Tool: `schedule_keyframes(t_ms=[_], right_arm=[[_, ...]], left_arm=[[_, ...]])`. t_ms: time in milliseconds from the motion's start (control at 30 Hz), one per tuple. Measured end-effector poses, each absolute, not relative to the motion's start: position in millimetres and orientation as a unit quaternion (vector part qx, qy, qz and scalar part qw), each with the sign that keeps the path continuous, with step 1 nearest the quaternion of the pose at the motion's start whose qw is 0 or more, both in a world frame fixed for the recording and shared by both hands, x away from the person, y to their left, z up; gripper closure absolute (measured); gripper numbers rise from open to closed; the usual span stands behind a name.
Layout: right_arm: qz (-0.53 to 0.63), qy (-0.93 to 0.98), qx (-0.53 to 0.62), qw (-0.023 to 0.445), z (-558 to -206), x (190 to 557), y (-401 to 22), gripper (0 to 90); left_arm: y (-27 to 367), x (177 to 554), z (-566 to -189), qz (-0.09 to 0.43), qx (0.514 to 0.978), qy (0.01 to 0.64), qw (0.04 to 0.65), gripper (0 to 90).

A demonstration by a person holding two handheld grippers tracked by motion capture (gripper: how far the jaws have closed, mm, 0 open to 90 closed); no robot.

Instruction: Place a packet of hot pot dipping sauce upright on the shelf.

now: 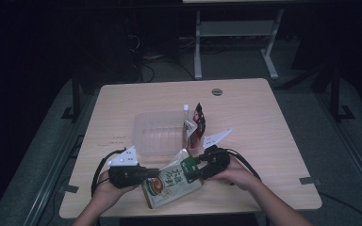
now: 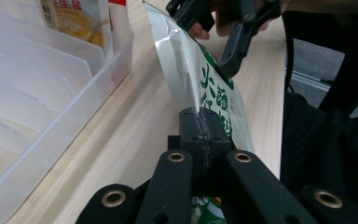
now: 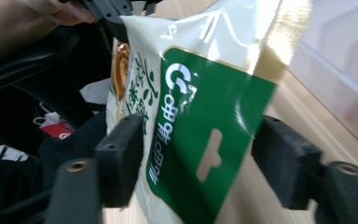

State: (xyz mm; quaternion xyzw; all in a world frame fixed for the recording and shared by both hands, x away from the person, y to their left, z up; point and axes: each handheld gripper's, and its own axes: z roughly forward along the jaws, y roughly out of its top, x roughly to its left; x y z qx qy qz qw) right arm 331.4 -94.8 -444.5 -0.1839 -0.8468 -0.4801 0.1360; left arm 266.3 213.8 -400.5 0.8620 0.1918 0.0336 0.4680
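Observation:
A white and green snack pouch [image 1: 169,181] is held up at the table's front edge, between the two hands. My left gripper [image 1: 153,173] is shut on its side edge; in the left gripper view the pads [image 2: 200,122] meet on the silver seam of the pouch [image 2: 191,65]. My right gripper [image 1: 191,170] is at the pouch's green top. In the right gripper view its jaws [image 3: 198,158] stand on either side of the green header [image 3: 205,93] with its hang hole. The right pad is clear of the film, so the grip is open.
A clear plastic divider tray [image 1: 158,132] stands mid-table just behind the pouch, with a dark red packet [image 1: 198,120] and other packets at its right end. The light wooden table [image 1: 264,117] has bare room to the right and at the back.

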Motion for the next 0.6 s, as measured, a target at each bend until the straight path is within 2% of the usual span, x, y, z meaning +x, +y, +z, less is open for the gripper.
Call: schedule_keyframes(t_ms=[33, 67, 500, 567, 600], right_arm=[[-0.479, -0.847, -0.180, 0.143, -445.1, 330.0, -93.0, 45.1], [-0.479, -0.847, -0.180, 0.143, -445.1, 330.0, -93.0, 45.1], [-0.496, -0.840, -0.150, 0.159, -439.7, 323.9, -95.3, 76.8], [-0.494, -0.841, -0.149, 0.160, -438.4, 323.0, -95.5, 78.0], [-0.501, -0.837, -0.146, 0.162, -438.1, 322.7, -95.8, 83.0]], left_arm=[[214.1, 266.2, -400.7, 0.033, 0.861, 0.194, 0.469, 90.0], [214.6, 266.3, -400.9, 0.033, 0.860, 0.195, 0.470, 90.0], [221.3, 271.6, -402.3, 0.047, 0.851, 0.214, 0.477, 90.0], [222.3, 272.8, -401.9, 0.050, 0.851, 0.214, 0.477, 90.0], [222.7, 273.1, -401.9, 0.049, 0.850, 0.214, 0.478, 90.0]])
